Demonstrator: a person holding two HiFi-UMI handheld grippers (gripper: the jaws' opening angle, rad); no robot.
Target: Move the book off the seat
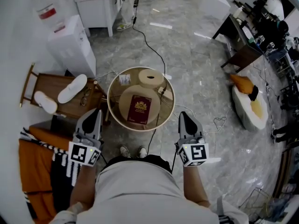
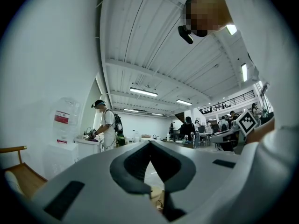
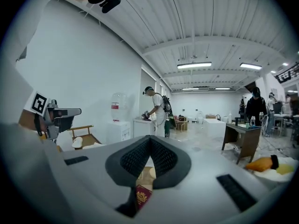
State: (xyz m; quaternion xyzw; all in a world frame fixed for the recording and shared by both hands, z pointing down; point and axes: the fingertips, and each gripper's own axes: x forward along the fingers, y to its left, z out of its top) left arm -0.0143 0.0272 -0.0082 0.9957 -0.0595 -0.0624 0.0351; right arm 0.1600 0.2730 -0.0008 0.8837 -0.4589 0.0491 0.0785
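Observation:
A dark red book with a gold crest lies flat on a round beige seat straight ahead of me in the head view. My left gripper hangs left of the seat and my right gripper right of it. Both are at its near edge, apart from the book. Each one's jaws meet at the tips with nothing between them. In the right gripper view the book shows low down, below the right gripper. The left gripper view looks across the room and the book is hidden there.
A smaller round beige block sits at the seat's far side. A wooden chair with white slippers stands to the left, a white water dispenser behind it. A black cable crosses the floor. A white cushion lies right. A person works at a far cabinet.

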